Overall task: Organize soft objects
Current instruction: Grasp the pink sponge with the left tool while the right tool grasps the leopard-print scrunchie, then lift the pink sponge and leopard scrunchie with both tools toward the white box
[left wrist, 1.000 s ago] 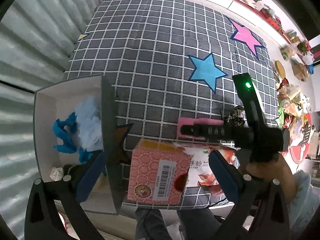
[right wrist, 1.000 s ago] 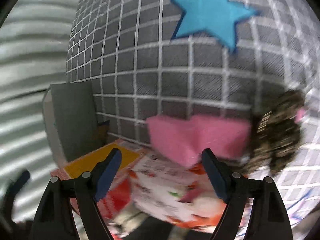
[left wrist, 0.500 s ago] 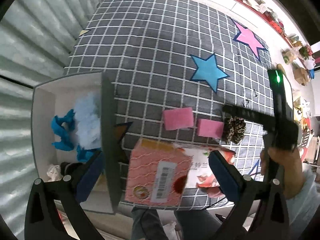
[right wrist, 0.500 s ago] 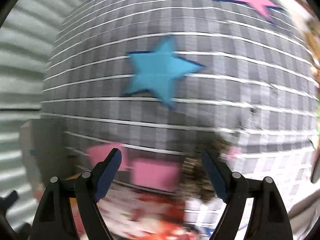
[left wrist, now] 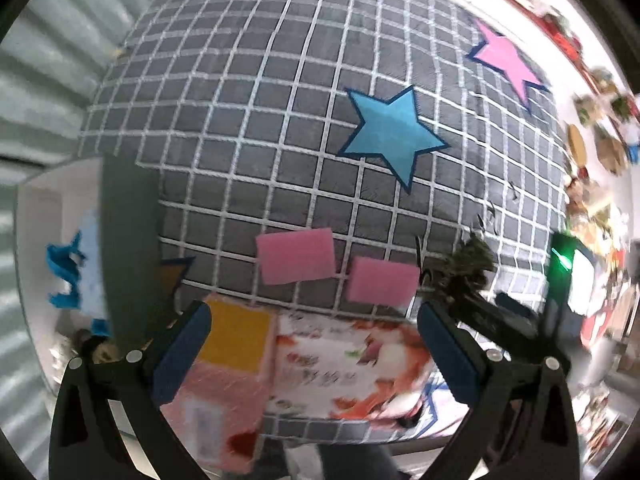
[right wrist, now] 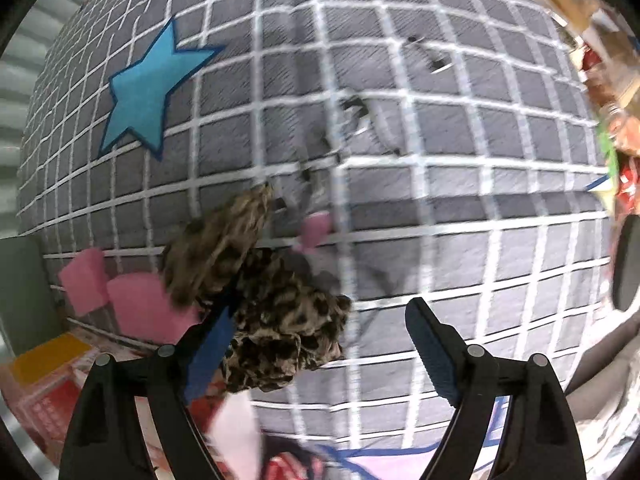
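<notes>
Hovering with jaws spread and nothing pinched, the right gripper (right wrist: 316, 344) is now seen over the leopard-print scrunchie (right wrist: 260, 304), which sits at lower centre of its view against the left pad; a second ago two pink sponges (left wrist: 296, 261) filled that spot. The left gripper (left wrist: 312, 354), likewise spread and empty, is lowered toward the printed boxes (left wrist: 320, 354). The white bin (left wrist: 44, 216), at left, already holds blue soft items; the scrunchie is judged next.
</notes>
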### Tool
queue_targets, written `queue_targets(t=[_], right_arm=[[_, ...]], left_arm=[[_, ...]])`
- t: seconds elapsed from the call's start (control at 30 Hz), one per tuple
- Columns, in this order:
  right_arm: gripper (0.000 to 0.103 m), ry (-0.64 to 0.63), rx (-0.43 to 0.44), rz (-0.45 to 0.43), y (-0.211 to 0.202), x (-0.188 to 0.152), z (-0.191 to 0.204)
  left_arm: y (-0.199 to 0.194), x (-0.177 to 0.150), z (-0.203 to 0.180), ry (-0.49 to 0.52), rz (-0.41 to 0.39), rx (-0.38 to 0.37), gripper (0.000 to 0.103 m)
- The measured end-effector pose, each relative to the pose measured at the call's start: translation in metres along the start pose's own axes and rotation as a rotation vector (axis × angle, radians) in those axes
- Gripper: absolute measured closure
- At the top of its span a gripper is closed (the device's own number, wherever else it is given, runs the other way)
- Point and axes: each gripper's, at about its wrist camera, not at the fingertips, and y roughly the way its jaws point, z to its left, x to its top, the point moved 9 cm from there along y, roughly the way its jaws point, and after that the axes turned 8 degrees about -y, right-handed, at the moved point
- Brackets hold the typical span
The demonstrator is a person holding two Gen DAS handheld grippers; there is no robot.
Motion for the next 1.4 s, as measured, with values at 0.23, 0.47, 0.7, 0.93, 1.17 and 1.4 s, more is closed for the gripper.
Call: queue_targets(t=[0.23,0.47,0.7,0.93,1.17,1.4], right_arm=[[0.018,0.044,0.112,-0.005,-0.008,0.006,-0.049],[0.018,-0.026,0.146,0.004,-0.007,0.006,-0.02],[0.018,-0.069,0.154,0.018,0.002,0.017,0.004],[0.018,-0.11,0.159,0.013,0.013,0.021,0.059],[0.063,-0.193,0.115,-0.006,0.013,0.023,0.092],[0.065,-0.158,0.181,-0.029,-0.011,0.023,0.079]], left_arm=[[0.059,0.019,0.009,-0.115,0.011,0.13,0.0],[0.098,0.019,0.035,-0.231,0.063,0.188,0.0],[0.119,0.023,0.037,-0.218,0.087,0.178,0.0],[0.14,0.019,0.033,-0.204,0.126,0.189,0.0],[0.14,0.028,0.025,-0.167,0.135,0.189,0.007],[0.135,0.041,-0.025,-0.107,0.142,0.158,0.031]])
